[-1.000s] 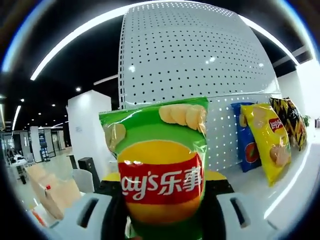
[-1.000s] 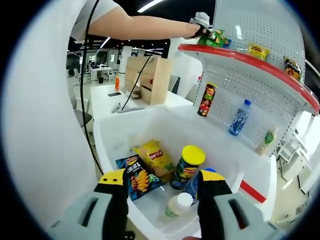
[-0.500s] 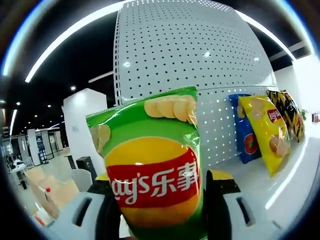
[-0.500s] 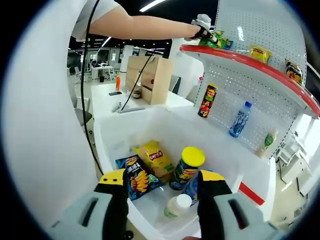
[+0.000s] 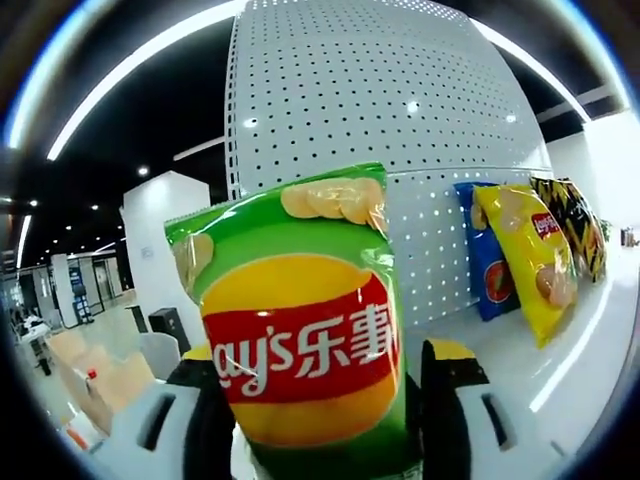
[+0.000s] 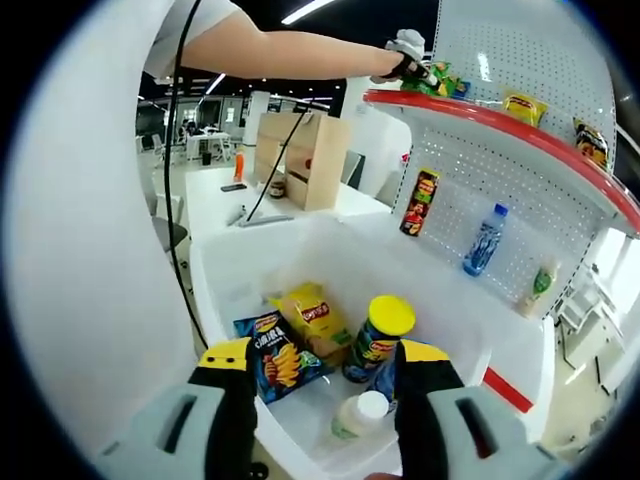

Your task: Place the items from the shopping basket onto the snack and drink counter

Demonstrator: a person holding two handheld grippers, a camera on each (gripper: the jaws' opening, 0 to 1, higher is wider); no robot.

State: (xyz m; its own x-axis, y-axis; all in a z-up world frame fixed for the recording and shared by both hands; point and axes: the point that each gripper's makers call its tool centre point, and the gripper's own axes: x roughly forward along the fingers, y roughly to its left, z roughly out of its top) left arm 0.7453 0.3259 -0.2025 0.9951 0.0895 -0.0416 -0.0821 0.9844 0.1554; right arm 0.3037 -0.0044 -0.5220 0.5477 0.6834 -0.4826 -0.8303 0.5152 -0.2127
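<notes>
Holding a green Lay's chip bag [image 5: 300, 330] upright between its jaws, the left gripper [image 5: 320, 420] presents the bag with its printed face toward the camera and its top edge up, the posture in which it would stand against the white pegboard back panel [image 5: 380, 110]. On the top shelf [image 5: 590, 350], a blue chip bag [image 5: 478, 250], a yellow chip bag [image 5: 525, 255] and a dark chip bag [image 5: 578, 230] already lean in a row against that panel. Bare shelf lies on the near side of the blue bag, apparently the open room for the green one. In the right gripper view the same left gripper [image 6: 408, 48] shows at the red front edge of the shelf [image 6: 500, 135], at the end of a person's outstretched arm [image 6: 290, 52].

The right gripper [image 6: 318, 400] hangs over the white shopping basket [image 6: 230, 270], jaws spread wide and holding nothing. Below lie a blue ridged-chip bag [image 6: 280, 355], a yellow snack bag [image 6: 312, 315], a yellow-lidded chip canister [image 6: 378, 335] and a white-capped bottle [image 6: 358, 415]. The basket walls stand high around them, so entry is from above. A chip canister [image 6: 420, 200], a blue drink bottle [image 6: 485, 240] and a green bottle [image 6: 538, 285] occupy the lower shelf.
</notes>
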